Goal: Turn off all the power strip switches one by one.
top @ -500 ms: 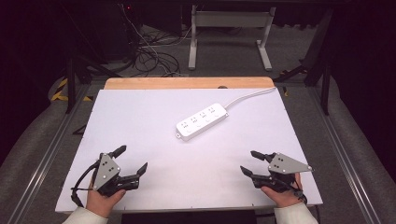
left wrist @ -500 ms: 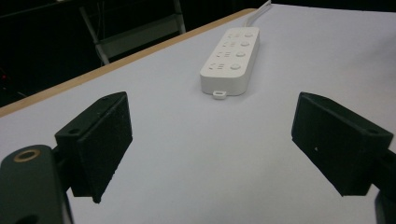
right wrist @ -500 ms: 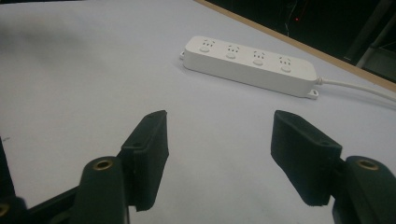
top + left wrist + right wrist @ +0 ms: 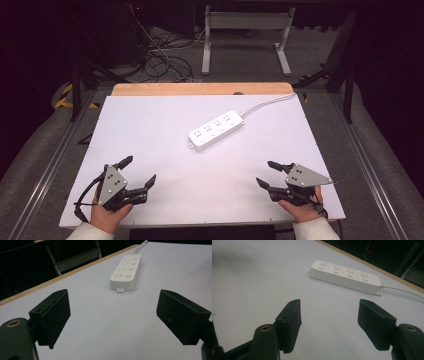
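A white power strip (image 4: 216,130) with several sockets lies flat and slantwise at the middle of the white table top (image 4: 150,125). Its white cable (image 4: 267,102) runs off toward the far right corner. My left gripper (image 4: 139,170) rests near the front left edge in a person's hand, open with nothing between its jaws. At the front right, my right gripper (image 4: 264,172) is likewise open and empty. In the left gripper view the strip (image 4: 126,271) lies well beyond the gripper (image 4: 117,315). The right gripper view shows the strip (image 4: 345,276) ahead of the gripper (image 4: 329,320).
A wooden strip (image 4: 200,89) borders the table's far edge. Beyond it, tangled cables (image 4: 165,60) lie on the floor beside a metal stand (image 4: 245,30). Metal rails (image 4: 50,165) run along both sides of the table.
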`<control>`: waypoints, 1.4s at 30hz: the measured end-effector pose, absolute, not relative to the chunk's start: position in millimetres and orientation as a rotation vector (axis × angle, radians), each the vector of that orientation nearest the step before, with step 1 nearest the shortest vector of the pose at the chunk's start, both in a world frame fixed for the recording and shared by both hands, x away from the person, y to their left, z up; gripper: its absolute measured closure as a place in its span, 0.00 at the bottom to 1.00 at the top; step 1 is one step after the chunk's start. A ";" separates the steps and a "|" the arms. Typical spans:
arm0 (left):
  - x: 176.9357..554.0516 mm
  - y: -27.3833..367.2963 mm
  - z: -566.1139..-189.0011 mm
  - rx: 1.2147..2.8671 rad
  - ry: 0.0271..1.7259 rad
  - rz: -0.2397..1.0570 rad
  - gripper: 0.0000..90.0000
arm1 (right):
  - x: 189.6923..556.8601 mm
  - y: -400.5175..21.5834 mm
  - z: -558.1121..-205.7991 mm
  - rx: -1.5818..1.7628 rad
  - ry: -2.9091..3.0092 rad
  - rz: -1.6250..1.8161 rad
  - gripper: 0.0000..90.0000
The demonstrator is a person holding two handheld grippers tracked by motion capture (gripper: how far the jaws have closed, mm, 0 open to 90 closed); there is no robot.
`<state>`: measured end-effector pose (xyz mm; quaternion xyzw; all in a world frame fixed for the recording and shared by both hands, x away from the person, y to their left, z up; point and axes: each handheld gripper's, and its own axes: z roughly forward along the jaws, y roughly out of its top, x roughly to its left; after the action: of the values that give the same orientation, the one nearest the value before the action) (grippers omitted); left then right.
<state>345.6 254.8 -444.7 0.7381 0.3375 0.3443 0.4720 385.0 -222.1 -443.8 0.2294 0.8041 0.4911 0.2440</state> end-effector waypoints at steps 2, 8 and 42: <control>345.8 255.7 -444.7 1.807 0.831 0.843 0.14 | 386.2 -221.4 -443.4 0.632 2.209 1.339 0.39; 345.5 254.5 -445.0 1.801 0.832 0.843 0.14 | 387.6 -219.4 -441.4 0.627 2.237 1.350 0.43; 343.6 256.0 -444.7 1.798 0.833 0.852 0.14 | 431.7 -161.9 -401.4 0.585 2.376 1.321 0.46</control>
<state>343.6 256.0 -444.7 0.7346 0.3404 0.3481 0.4725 431.7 -161.9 -401.4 0.2071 0.8405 0.4674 0.1795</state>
